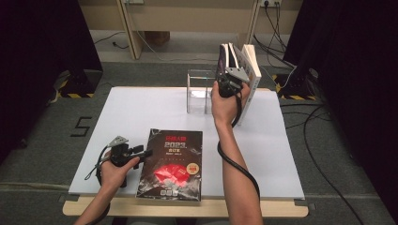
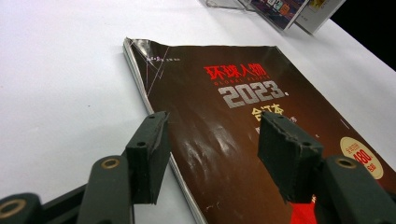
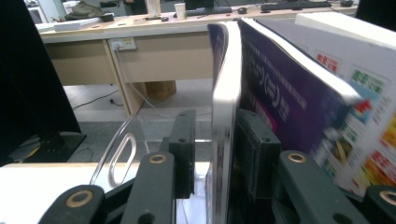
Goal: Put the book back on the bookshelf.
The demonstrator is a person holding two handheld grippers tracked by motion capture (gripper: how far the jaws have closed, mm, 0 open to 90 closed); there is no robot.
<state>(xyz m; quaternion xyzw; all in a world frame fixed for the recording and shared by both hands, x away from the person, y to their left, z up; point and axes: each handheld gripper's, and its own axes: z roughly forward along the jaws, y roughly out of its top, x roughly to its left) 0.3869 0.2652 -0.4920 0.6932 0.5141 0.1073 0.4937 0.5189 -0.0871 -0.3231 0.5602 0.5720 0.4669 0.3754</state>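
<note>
The right gripper [image 3: 212,154] has its jaws around an upright magazine [image 3: 224,93], apparently loose, spine vertical; the left gripper [image 2: 210,154] has its jaws open.

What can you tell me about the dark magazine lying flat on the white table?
The dark magazine lies flat, cover up, near the table's front edge. Its glossy brown-black cover bears red and silver lettering with 2023, a red picture lower down and a round pale sticker. One far corner is creased and curled. The left gripper hovers over its left edge, fingers open.
</note>
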